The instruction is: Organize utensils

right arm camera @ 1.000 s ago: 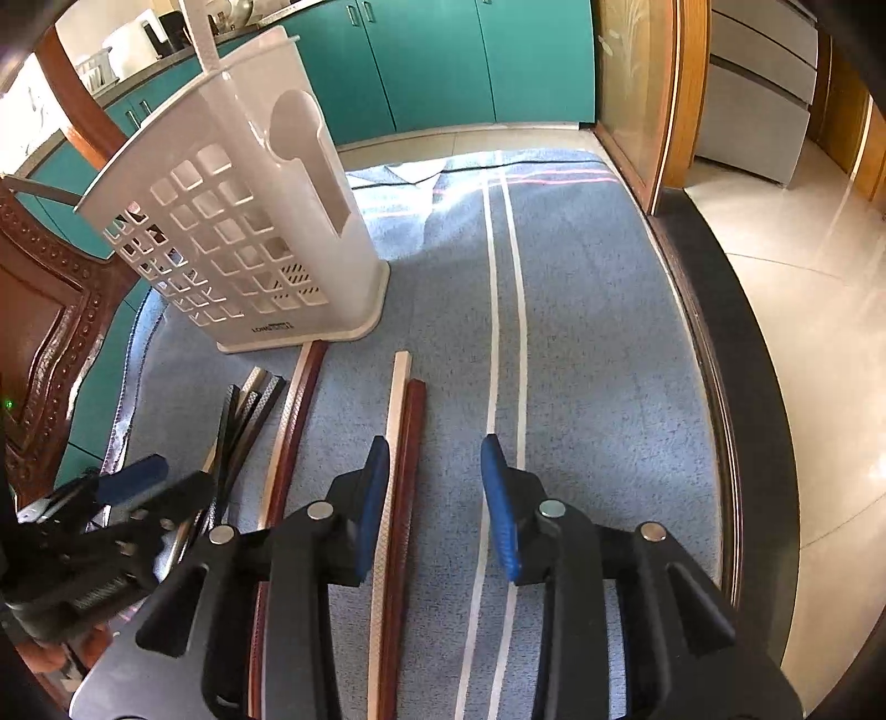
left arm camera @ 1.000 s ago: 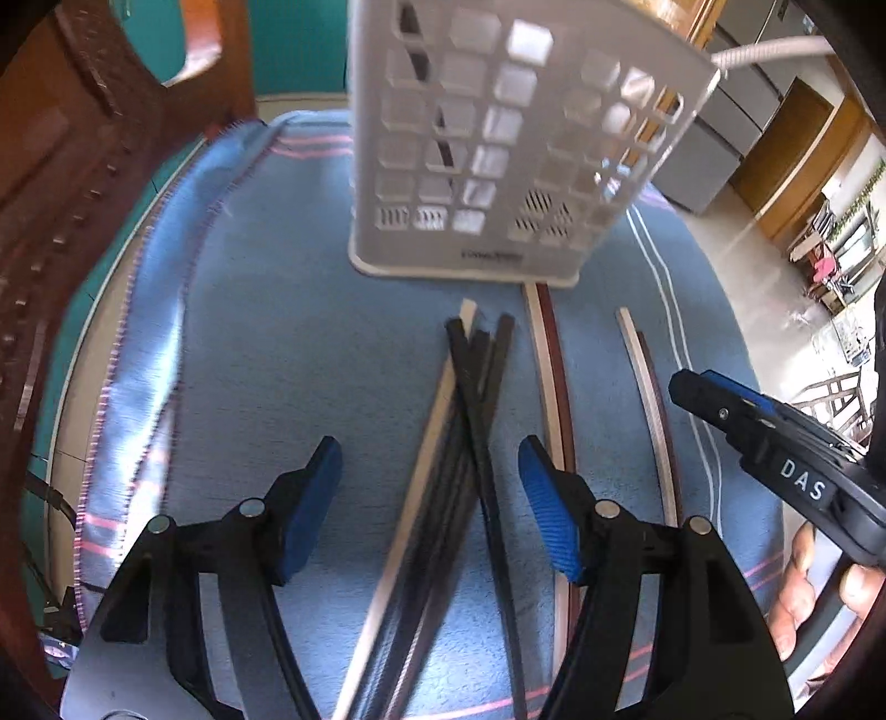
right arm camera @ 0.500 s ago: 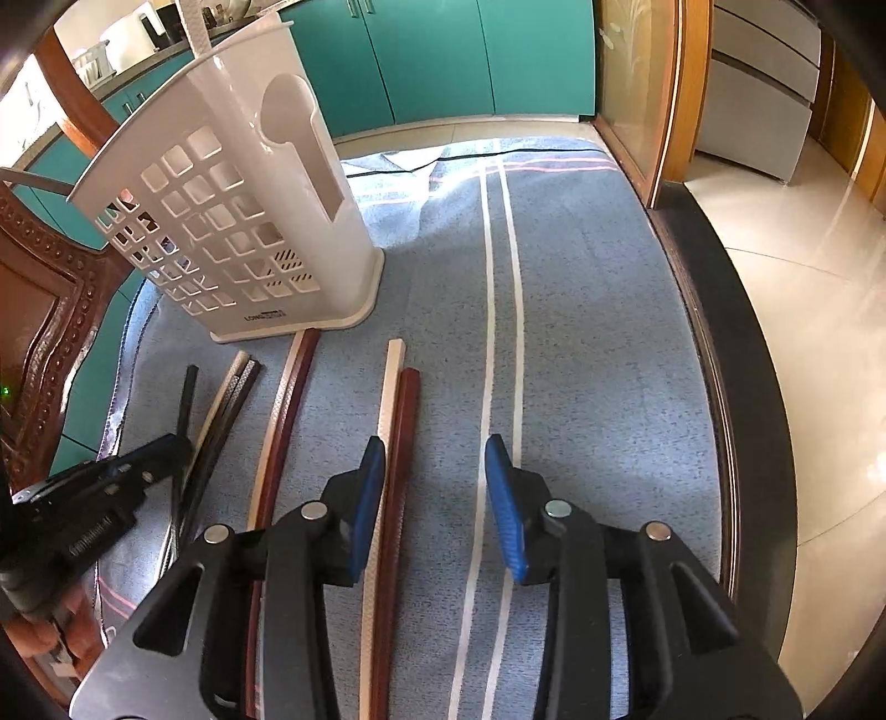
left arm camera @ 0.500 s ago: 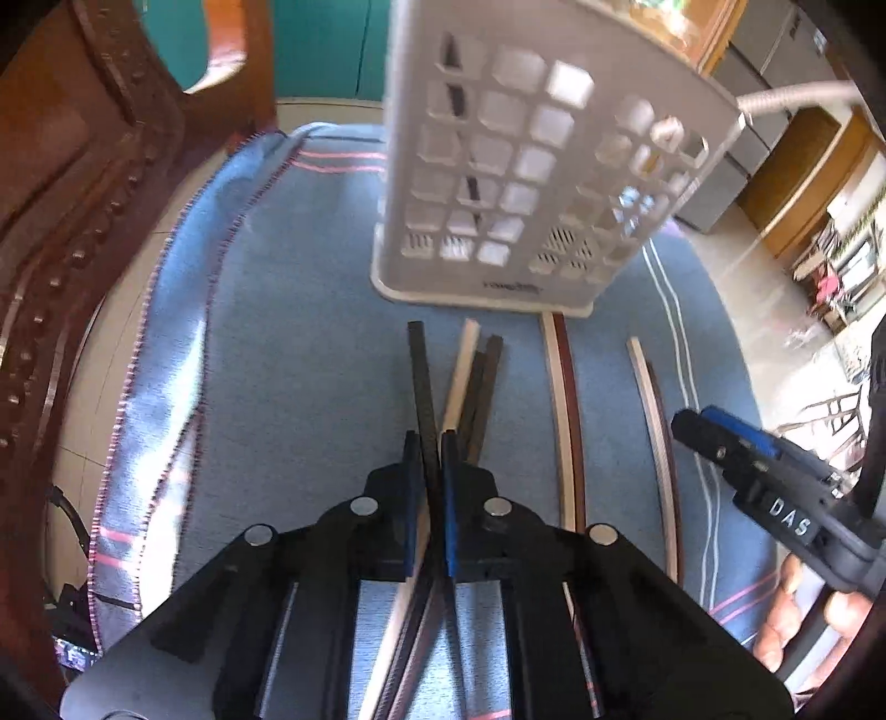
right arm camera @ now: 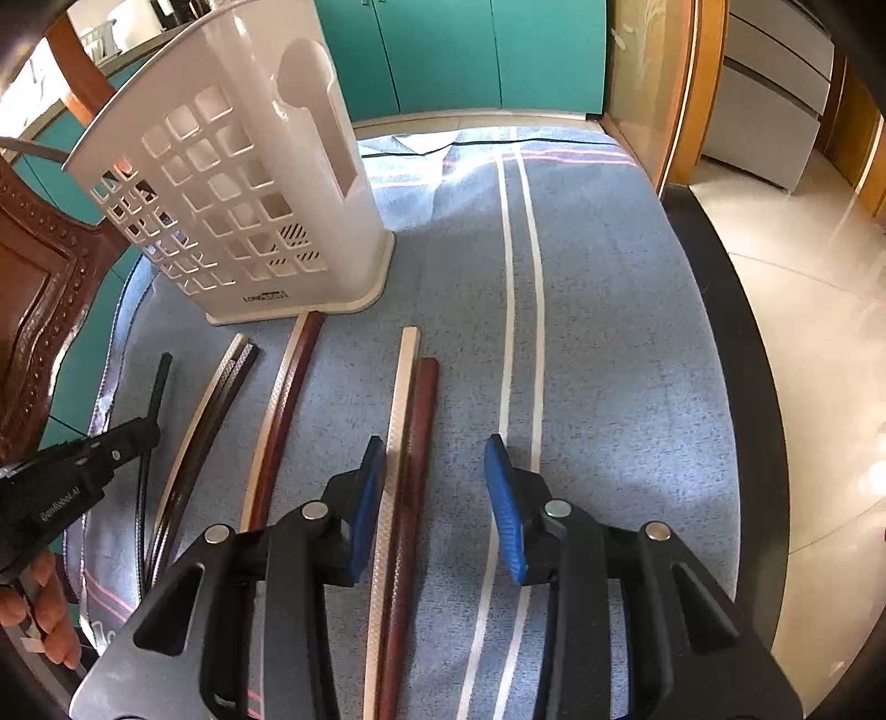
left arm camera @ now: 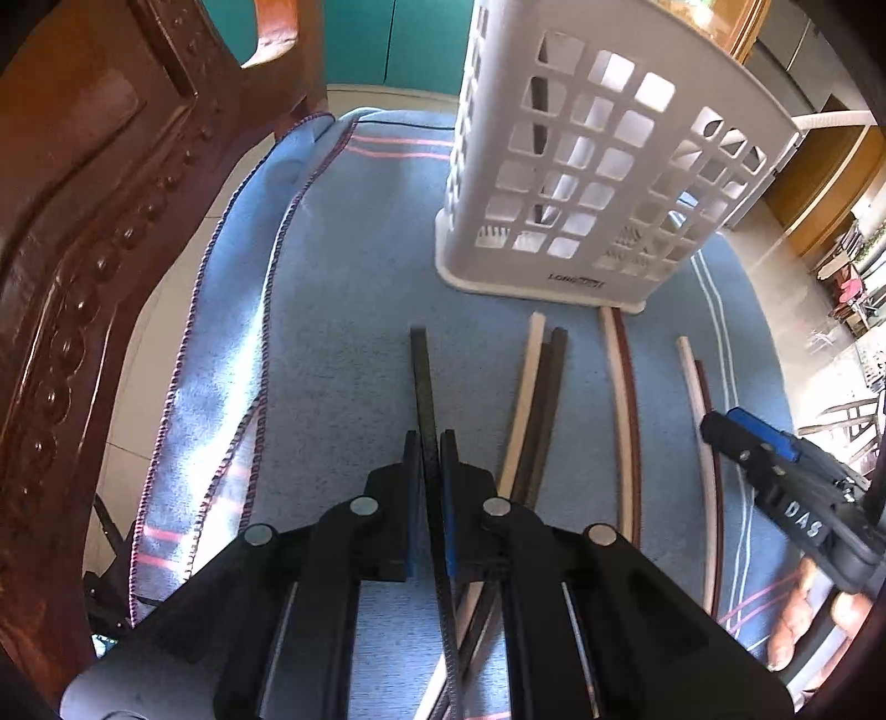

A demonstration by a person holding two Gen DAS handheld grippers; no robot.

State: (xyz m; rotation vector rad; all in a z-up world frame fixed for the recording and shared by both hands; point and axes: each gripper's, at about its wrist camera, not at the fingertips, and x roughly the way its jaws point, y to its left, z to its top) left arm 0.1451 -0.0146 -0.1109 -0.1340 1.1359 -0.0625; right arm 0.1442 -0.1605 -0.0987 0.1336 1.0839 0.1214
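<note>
Between the closed pads of the left gripper (left arm camera: pixel 431 459), one thin black chopstick (left arm camera: pixel 422 382) is pinched far from its middle, above the blue cloth (left arm camera: pixel 343 288); swivelling or slipping is risked before the white perforated plastic utensil basket (left arm camera: pixel 598 183) is reached. Nothing is held by the half-open right gripper (right arm camera: pixel 434 487).

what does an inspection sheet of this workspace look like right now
surface: blue striped cloth spread over the table, its edge rumpled on the left.
job's things: white utensil basket upright on the cloth; in front of it lie chopsticks, a cream and black bundle, a cream and dark red pair and another cream and dark red pair.
clutter: nothing seen.
grippers: left gripper shut on one black chopstick, apart from the bundle; right gripper open above the cream and dark red pair, not pressing it.
cables: nothing seen.
surroundings: carved wooden chair, teal cabinets, tiled floor.
</note>
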